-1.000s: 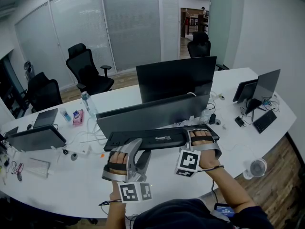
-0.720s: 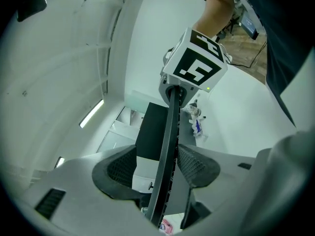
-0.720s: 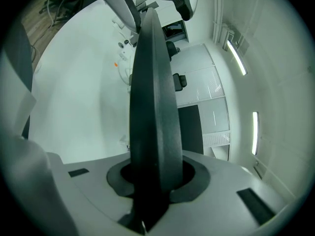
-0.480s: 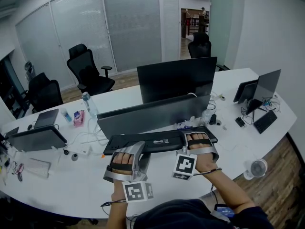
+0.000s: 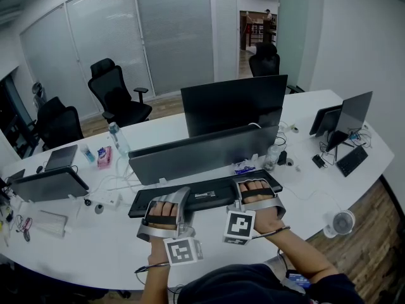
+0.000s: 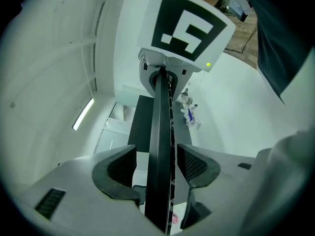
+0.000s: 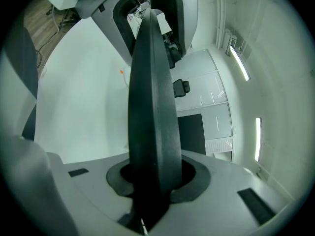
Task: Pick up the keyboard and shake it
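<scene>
Clamping the right end of the black keyboard (image 5: 205,195) with the right gripper (image 7: 155,178), with jaws drawn almost together and pads pressed against both faces of the thin slab; holding the left end with the left gripper (image 6: 158,167), with jaws set far wider yet likewise closed on the keyboard, one pad to each face; seen edge-on in both gripper views, running straight out from each pair of jaws toward the other gripper at the far end; wrapped over the grippers from above, the left hand (image 5: 159,211) and the right hand (image 5: 256,192), with square-patterned marker cubes (image 5: 239,227) just behind them, nearest the person; stretched roughly level and crosswise before the person, low at the near side of the curved white desk (image 5: 316,182); impossible to tell from the head view whether resting on the desk or just clear of it; just beyond the keyboard, a long grey divider panel (image 5: 202,154) standing along the desk, and behind that a dark monitor (image 5: 234,103); left of the panel, an upright water bottle (image 5: 117,138) with a small pink pack (image 5: 103,155) beside it; far out to the right, a second screen (image 5: 354,114); near the desk's right edge, a small white fan (image 5: 342,223); past the desk, black office chairs (image 5: 117,94) before frosted glass walls.
</scene>
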Motion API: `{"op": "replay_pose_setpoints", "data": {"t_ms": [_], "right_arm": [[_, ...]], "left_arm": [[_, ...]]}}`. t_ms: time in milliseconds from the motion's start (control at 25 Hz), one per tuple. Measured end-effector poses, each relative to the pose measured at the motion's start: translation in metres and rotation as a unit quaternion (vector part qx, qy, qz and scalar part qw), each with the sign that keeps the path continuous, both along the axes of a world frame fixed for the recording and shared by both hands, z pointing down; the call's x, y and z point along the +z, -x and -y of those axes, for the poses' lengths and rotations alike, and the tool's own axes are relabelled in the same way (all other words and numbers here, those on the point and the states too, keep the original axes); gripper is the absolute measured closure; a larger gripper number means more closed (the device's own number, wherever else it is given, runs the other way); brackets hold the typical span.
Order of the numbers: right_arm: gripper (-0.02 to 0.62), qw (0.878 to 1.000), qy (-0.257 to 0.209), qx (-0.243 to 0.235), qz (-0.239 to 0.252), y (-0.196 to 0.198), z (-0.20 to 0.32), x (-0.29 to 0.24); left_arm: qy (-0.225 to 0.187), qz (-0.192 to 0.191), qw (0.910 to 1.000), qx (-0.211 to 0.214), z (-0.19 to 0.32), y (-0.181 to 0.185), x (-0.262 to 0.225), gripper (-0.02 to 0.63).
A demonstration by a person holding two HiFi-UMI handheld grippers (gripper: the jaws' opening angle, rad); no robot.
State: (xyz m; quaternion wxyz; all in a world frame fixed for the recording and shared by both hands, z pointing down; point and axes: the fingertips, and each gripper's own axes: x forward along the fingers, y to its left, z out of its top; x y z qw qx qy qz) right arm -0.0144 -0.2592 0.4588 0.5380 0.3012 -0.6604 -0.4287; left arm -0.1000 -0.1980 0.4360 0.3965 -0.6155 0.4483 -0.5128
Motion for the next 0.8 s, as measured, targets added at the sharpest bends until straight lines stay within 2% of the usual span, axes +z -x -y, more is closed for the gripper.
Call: {"op": "replay_pose_setpoints", "data": {"t_ms": [680, 800], "right_arm": [[0.491, 1.0, 0.005, -0.011, -0.01, 0.012, -0.01, 0.013], [0.491, 1.0, 0.004, -0.01, -0.011, 0.012, -0.01, 0.013]], "left_arm": [[0.019, -0.002, 0.9998, -0.009, -0.002, 0.008, 0.015, 0.348], [0.021, 0.004, 0.9997, -0.01, -0.002, 0.008, 0.017, 0.368]]}}
